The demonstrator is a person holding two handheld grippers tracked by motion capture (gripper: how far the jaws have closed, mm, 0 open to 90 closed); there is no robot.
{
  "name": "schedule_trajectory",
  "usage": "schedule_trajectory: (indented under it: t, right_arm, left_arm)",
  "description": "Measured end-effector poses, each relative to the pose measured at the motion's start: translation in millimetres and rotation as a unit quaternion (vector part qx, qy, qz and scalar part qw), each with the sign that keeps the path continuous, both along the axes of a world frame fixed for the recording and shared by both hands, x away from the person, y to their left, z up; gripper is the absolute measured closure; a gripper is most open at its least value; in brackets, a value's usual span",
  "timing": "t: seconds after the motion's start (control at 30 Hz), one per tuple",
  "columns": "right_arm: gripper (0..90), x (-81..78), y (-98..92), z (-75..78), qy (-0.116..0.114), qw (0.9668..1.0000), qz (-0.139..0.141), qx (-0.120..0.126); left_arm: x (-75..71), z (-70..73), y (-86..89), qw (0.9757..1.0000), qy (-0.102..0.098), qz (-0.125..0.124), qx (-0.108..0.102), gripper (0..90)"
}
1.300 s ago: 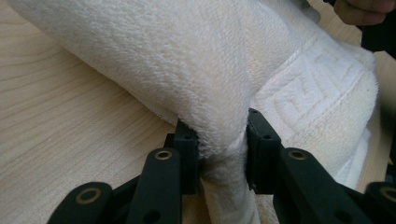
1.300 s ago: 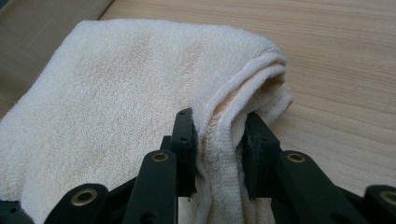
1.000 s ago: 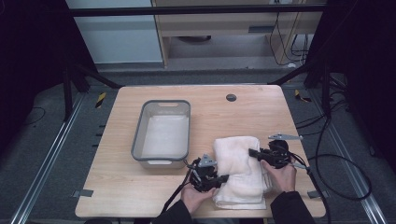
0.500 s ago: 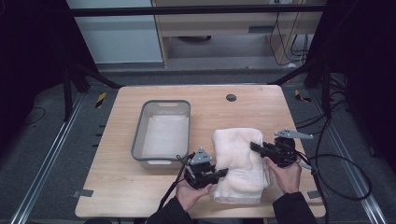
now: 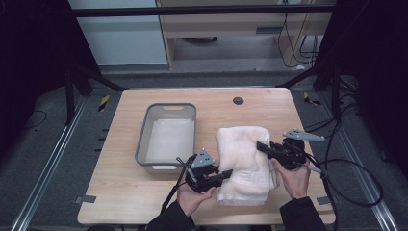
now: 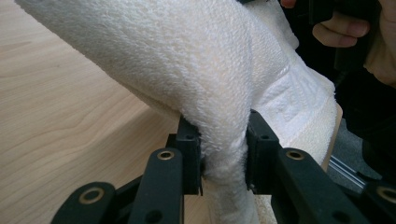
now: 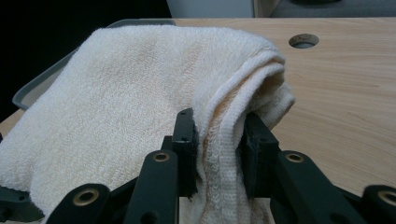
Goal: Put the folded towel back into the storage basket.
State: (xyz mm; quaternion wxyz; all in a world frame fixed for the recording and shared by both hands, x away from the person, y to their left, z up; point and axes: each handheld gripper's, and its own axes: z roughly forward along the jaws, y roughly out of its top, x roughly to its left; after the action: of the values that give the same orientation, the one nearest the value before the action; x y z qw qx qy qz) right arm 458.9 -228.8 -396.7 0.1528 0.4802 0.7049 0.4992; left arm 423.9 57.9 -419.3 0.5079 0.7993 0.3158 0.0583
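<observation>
High view sits above the person's side, looking forward and down over the whole table. Both gripper views ride right up close, and all three catch the towel.

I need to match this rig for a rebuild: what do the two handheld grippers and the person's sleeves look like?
Both the left gripper and right gripper are black, with brass-ringed holes in the linkages, a grey three-cornered plate on top and a trailing black cable. The sleeves are dark.

I work in a lab: my wooden worktop sits inside a black frame, loose cables trailing onto grey carpet.
</observation>
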Motion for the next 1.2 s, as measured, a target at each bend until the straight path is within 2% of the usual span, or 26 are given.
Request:
schedule_trajectory:
  t: [0.43, 0.8, 1.2]
  right_arm:
    - [70.5, 2.3, 14.9, 18.9, -0.025, 0.9996, 0.008, 0.002]
    - [70.5, 6.1, 23.2, 29.1, -0.038, 0.9992, 0.010, 0.004]
    - [70.5, 8.3, 26.9, 42.7, -0.055, 0.9984, 0.011, 0.008]
  left_arm:
    - [0.1, 16.3, 15.7, 0.9996, -0.025, 0.007, -0.006, 70.9]
    - [4.1, 26.1, 25.8, 0.9992, -0.034, 0.011, -0.014, 70.9]
    - [6.2, 39.9, 29.0, 0.9986, -0.051, 0.011, -0.013, 71.0]
